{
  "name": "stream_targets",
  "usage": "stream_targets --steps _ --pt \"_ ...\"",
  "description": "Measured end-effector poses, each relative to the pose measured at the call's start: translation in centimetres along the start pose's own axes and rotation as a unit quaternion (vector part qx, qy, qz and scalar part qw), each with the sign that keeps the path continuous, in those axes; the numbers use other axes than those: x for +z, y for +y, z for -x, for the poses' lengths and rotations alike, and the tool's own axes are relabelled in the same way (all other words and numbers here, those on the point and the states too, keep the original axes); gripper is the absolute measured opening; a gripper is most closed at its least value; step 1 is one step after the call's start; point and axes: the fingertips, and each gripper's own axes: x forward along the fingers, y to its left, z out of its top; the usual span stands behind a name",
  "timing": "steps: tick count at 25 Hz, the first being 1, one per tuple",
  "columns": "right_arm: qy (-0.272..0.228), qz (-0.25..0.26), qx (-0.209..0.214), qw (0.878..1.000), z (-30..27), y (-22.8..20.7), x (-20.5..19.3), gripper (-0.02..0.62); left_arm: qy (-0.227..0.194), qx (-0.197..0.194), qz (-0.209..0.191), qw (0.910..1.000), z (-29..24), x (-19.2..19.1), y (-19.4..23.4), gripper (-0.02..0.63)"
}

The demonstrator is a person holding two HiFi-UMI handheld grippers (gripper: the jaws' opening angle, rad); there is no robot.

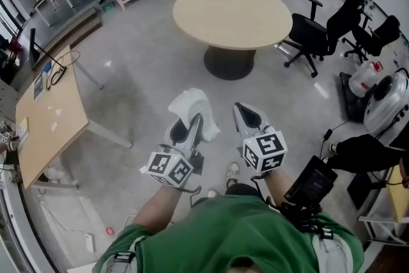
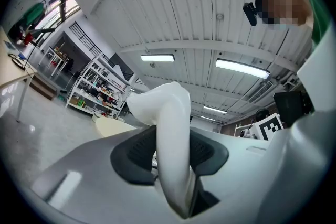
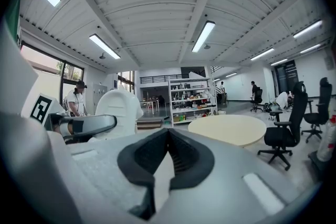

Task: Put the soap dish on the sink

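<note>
My left tongs (image 1: 186,128) pinch the white soap dish (image 1: 193,103) by one edge, above the floor. My right tongs (image 1: 248,117) are closed and empty. No sink shows. This thin hold could let the dish swivel or drop.

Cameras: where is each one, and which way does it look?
Head view: on the person's head, facing steeply down; shows left gripper, right gripper, forearms, green shirt.
Left gripper view: on that gripper, facing along its jaws, clamped on the soap dish.
Right gripper view: on that gripper, facing along its shut, empty jaws.
Shared: all three see the round table.
</note>
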Motion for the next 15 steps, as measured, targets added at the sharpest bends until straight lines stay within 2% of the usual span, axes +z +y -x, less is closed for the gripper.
stream_targets --steps 4,15 --pt "-0.004 -0.003 0.010 1.000 -3.9 -3.0 0.2 0.003 0.002 0.009 -0.005 0.9999 -4.2 -0.4 2.0 0.152" --pt "-0.007 -0.021 0.025 0.999 -7.8 -10.9 1.4 0.003 0.019 0.026 -0.020 0.9993 -12.8 -1.7 2.1 0.152"
